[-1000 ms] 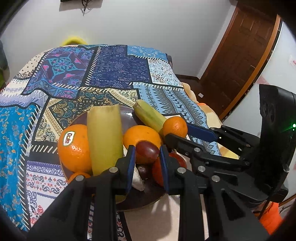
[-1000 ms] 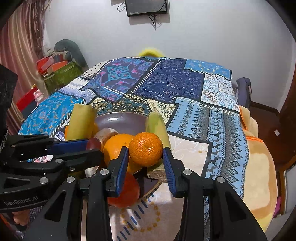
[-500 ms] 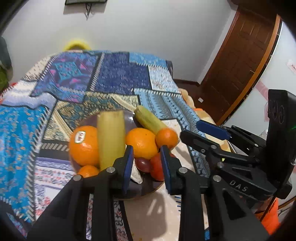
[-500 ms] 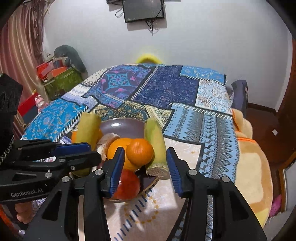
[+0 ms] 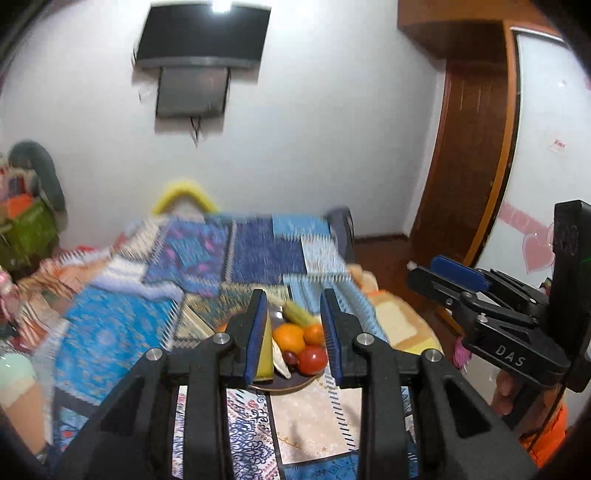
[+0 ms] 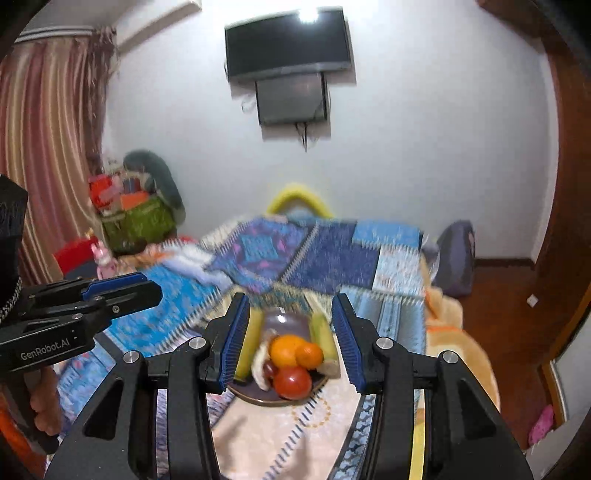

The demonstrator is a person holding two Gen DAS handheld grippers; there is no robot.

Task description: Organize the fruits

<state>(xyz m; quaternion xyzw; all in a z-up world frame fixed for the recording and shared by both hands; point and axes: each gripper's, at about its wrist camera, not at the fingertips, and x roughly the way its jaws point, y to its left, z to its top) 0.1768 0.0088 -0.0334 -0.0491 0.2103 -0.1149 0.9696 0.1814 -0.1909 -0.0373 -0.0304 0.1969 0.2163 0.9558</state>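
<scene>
Room evenly lit, fairly bright, indoor light from overhead. White glare spot on top edge of wall screen (image 5: pixel 201 35), same in right view. Soft shadows under screen on wall (image 6: pixel 406 147). Strong motion blur over patterned bedspread (image 5: pixel 258 254) and fruit plate (image 6: pixel 266 400); gripper bodies in foreground sharp. Fisheye bending at edges, door frame (image 5: pixel 506 147) curved, dark vignette in corners.
</scene>
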